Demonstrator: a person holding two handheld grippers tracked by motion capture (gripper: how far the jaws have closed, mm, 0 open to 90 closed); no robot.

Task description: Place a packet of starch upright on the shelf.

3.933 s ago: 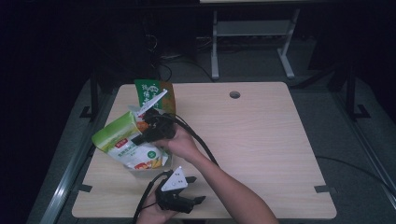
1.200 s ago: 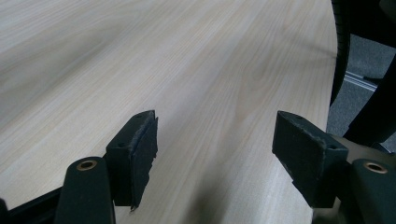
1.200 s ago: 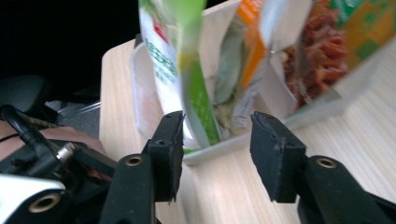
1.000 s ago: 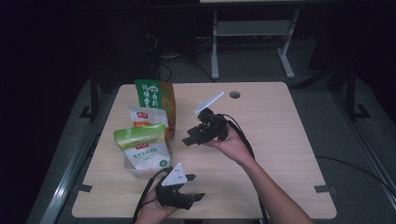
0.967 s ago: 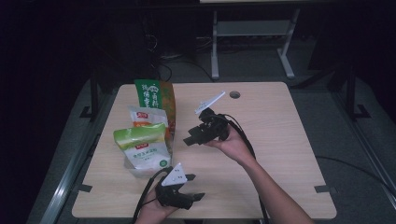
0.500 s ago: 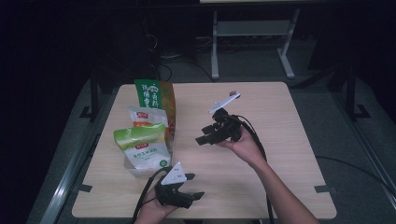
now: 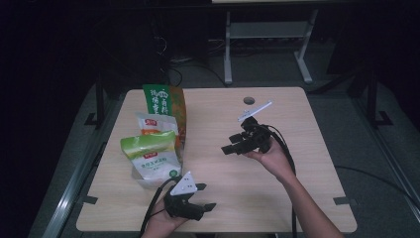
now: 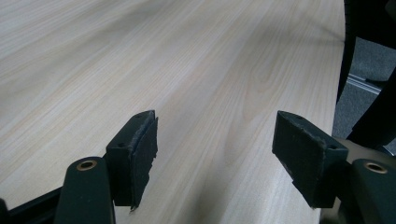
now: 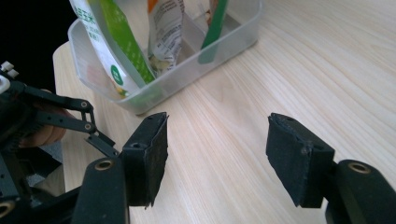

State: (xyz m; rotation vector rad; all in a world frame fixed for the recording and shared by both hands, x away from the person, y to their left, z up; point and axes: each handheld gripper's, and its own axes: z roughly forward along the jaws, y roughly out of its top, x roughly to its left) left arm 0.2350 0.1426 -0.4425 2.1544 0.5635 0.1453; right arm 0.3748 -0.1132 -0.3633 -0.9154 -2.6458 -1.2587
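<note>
I see the table with the clear bin sitting left of centre in the high view, three pouches standing upright in it in a row running from upper frame toward lower frame: the dark green bag at the back, the white-and-orange pouch in the middle, the light green pouch nearest the lower edge. My right gripper sits centre-right of that frame, off the surface, nose pointing left at the bin, well apart from it. Its jaws have just been opening, they stand wide now and nothing is between them. In the right gripper view the bin fills the upper left and its long wall slants from left-middle up to the top right, so I'm facing the row side-on, not end-on. My left gripper rests at the lower edge, just below the bin, jaws wide, holding nothing, only bare tabletop ahead of it in the left gripper view. It's nearer the bin, but it points right, away from it. I judge the pouches are all placed; if another pick comes, right is the one lined up, approach leftward across the bin's long side.
</note>
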